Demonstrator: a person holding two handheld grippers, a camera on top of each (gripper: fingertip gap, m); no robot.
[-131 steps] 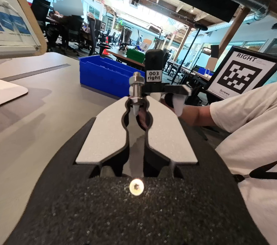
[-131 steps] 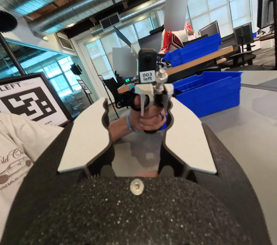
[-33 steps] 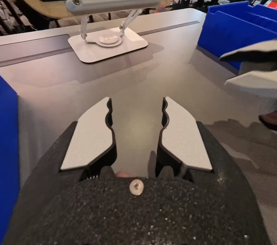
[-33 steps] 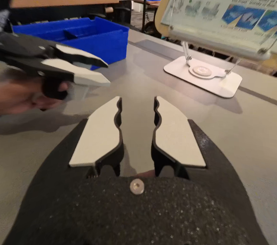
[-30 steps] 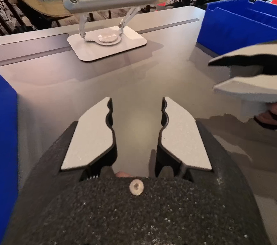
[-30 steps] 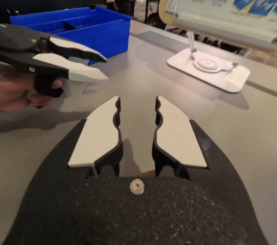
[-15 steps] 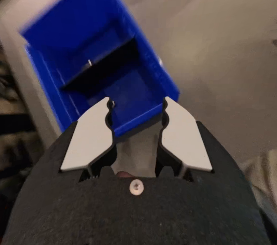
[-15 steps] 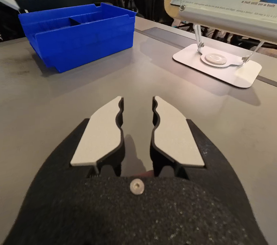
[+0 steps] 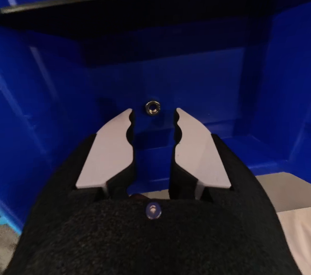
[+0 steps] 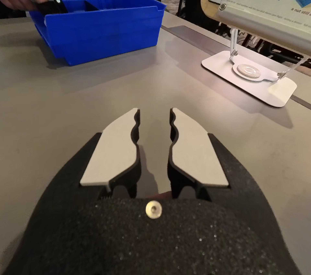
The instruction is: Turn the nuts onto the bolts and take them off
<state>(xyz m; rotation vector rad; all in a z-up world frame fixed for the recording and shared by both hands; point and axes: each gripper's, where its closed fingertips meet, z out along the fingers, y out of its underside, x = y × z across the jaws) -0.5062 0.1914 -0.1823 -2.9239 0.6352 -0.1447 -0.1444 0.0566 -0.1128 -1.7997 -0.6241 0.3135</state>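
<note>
Spreading wide and grey, the desk [image 10: 84,101] carries a blue bin [image 10: 101,34] set off to one side, probably so its parts sit within the left arm's reach while the middle is free for assembly. A black divider [image 9: 151,19] splits the bin, likely to keep nuts apart from bolts; no bolt shows here. An instruction board on a white stand [image 10: 249,78] faces the worker for reference. The right hand-held gripper [image 10: 154,113] hovers low over bare desk, fingers parted and empty, seemingly waiting. The left hand-held gripper [image 9: 153,113] dips into the bin, jaws spread, empty, framing its target. The small steel nut [image 9: 152,109] lies flat on the bin floor just beyond the fingertips, hole upward.
</note>
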